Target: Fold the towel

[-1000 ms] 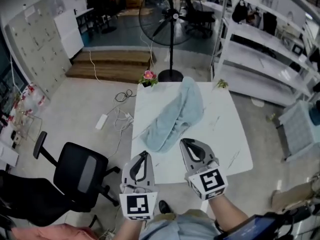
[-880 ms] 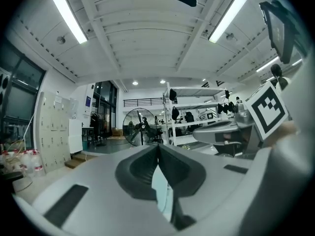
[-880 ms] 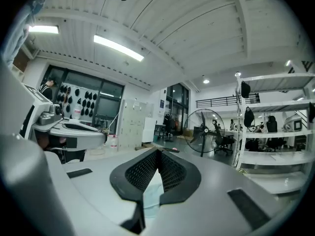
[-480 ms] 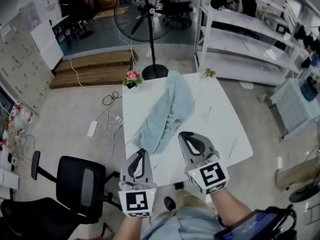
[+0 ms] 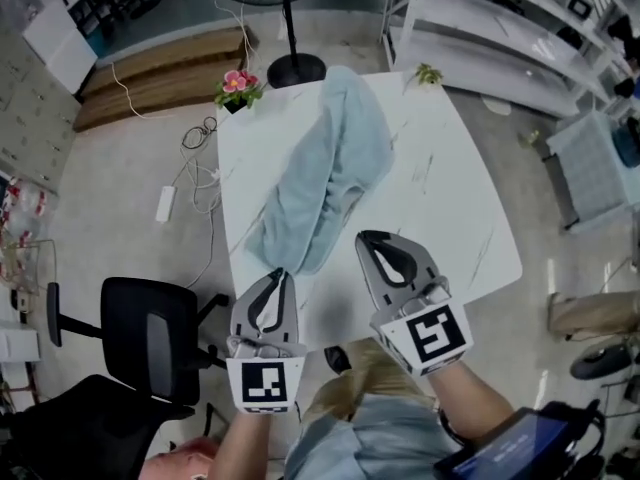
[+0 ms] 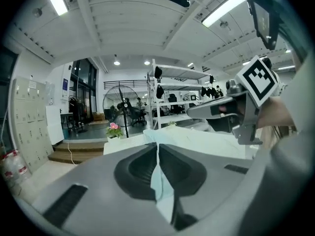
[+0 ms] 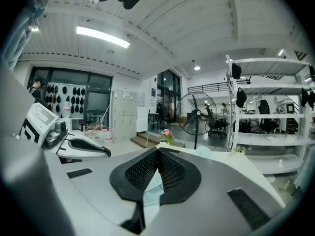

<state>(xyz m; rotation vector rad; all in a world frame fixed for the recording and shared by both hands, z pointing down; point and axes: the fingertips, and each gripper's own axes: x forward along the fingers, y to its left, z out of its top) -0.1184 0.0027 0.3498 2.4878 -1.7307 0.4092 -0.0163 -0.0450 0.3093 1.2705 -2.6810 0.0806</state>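
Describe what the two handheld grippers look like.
The left gripper and right gripper match: light grey, rounded wedge-shaped shells with black textured pads inside the jaws. Each carries a white cube with black square markers. No cables show. The person wears a pale blue shirt.

Right gripper (image 7: 157,151): jaws were pressed together, nothing between them.
Towel (image 7: 153,193): pale blue, showed beneath the jaws.
Left gripper (image 7: 105,153): at left.
Fan (image 7: 196,113): stood ahead.
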